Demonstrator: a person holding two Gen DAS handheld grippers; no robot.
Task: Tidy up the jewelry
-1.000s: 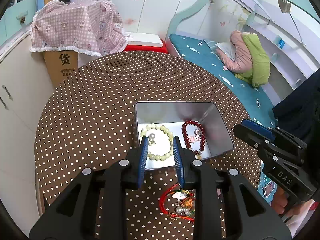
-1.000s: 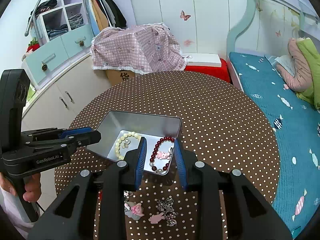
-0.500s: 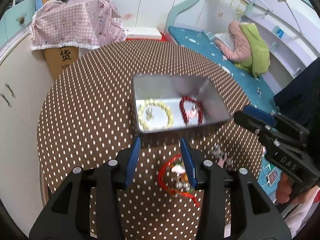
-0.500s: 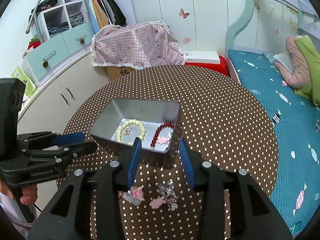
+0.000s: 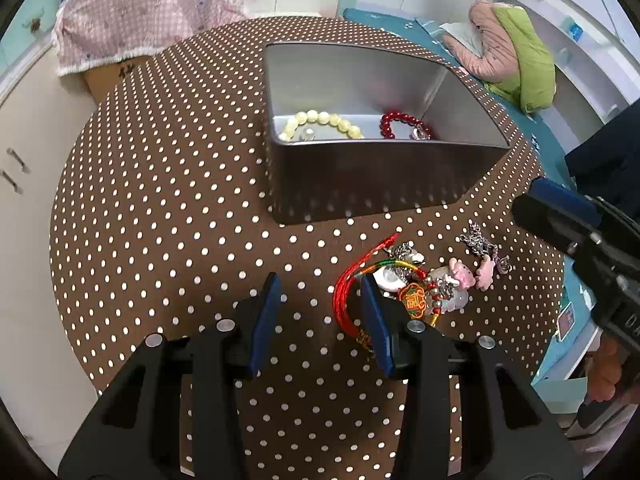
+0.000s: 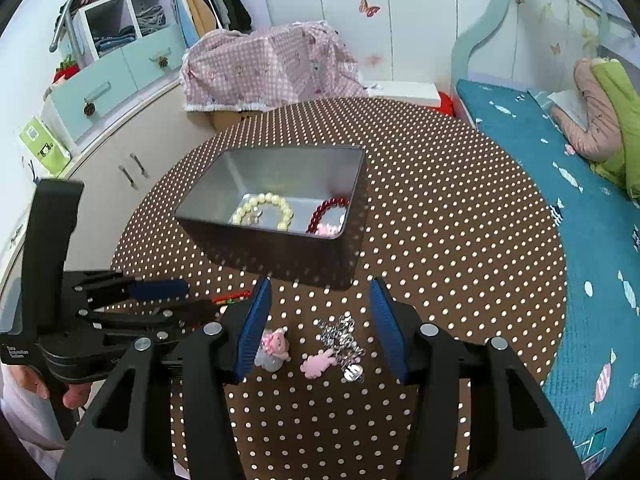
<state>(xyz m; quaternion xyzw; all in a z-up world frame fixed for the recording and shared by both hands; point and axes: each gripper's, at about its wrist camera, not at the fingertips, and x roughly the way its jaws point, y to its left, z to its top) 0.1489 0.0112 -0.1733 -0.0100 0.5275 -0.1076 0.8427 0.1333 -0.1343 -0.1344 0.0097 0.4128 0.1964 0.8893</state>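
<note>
An open metal tin (image 5: 360, 184) (image 6: 260, 248) on the dotted table holds a cream bead bracelet (image 5: 320, 120) (image 6: 264, 210) and a red bead bracelet (image 5: 404, 124) (image 6: 328, 208). In front of it lie a red cord bracelet (image 5: 344, 292) with charms, a pink charm (image 6: 276, 346), a pink bunny charm (image 6: 318, 364) and a silver chain (image 6: 342, 340). My left gripper (image 5: 319, 284) is open and low over the cloth, the cord's loop just inside its right finger. My right gripper (image 6: 319, 286) hangs above the pink charms and chain, jaws opening, gripping nothing.
The round table wears a brown polka-dot cloth (image 6: 440, 220). Behind it, a pink checked cloth (image 6: 264, 68) covers a cardboard box. White cabinets (image 6: 132, 160) stand to the left and a teal bed (image 6: 540, 140) to the right. A hand (image 6: 74, 394) holds the left gripper's handle.
Both grippers drew back from above the tin to the loose jewellery in front of it and sank lower. Both pairs of jaws have widened.
</note>
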